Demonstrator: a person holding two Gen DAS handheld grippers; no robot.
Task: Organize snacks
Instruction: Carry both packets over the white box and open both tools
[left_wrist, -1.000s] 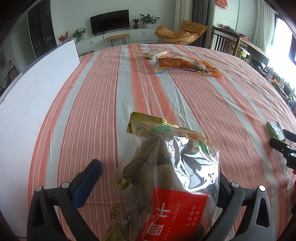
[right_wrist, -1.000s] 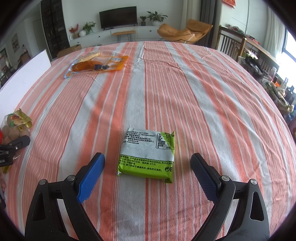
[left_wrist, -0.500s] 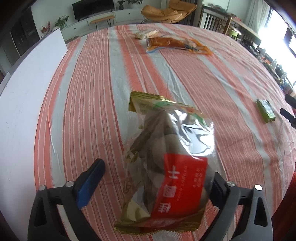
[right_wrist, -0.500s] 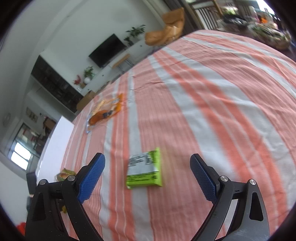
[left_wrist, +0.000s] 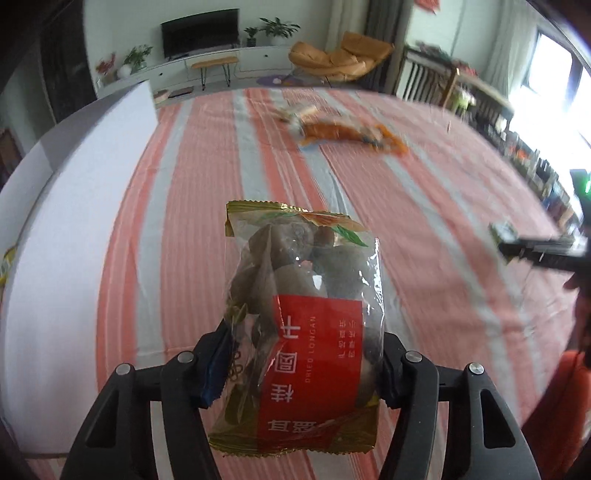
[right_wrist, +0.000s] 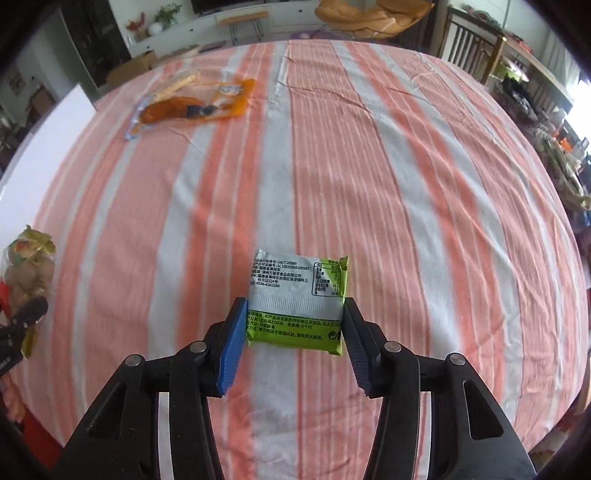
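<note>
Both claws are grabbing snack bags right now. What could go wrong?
1. The left claw is closing on the longan bag near its bottom only. The slippery plastic could slide out, or the fruit could get squashed.
2. The right claw is closing on just the near edge of the green packet, so it might droop or slip free when lifted.
3. The striped tablecloth is wrinkled and might get snagged.

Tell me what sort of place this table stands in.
Most likely a home living room: a black flat-screen television on a long white low cabinet, a tan leather lounge chair, and potted green plants beside the screen.
</note>
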